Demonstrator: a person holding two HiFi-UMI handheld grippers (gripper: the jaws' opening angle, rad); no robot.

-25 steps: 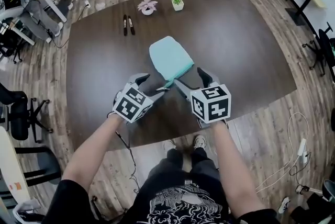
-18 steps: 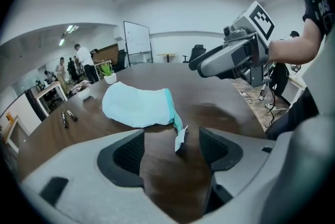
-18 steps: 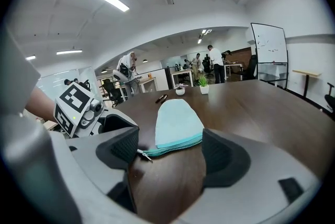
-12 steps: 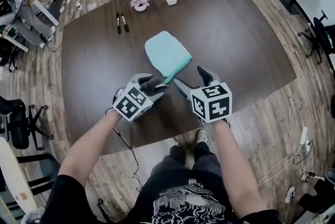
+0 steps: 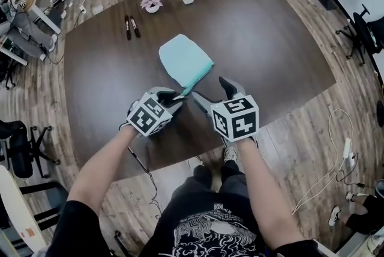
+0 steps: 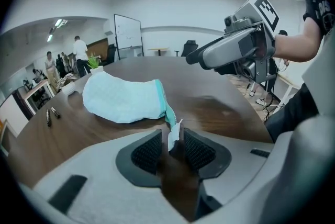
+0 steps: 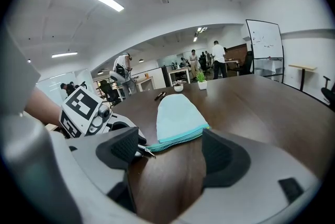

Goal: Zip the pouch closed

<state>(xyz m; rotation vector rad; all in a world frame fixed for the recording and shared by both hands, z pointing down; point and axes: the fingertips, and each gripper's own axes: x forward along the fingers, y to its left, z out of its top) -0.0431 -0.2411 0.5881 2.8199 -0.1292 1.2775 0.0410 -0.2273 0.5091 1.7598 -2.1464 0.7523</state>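
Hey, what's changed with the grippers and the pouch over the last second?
The left gripper came down on the end tab of the pouch, and its jaws have just been closing around it, pads not yet pressing. The right gripper stayed open where it was; the pouch hasn't shifted.

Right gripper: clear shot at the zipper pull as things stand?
Probably yes. The right gripper stands open over bare table, and the zipper pull lies just ahead near one jaw, nothing between. The left gripper, jaws just closing around the end tab, crowds that side.
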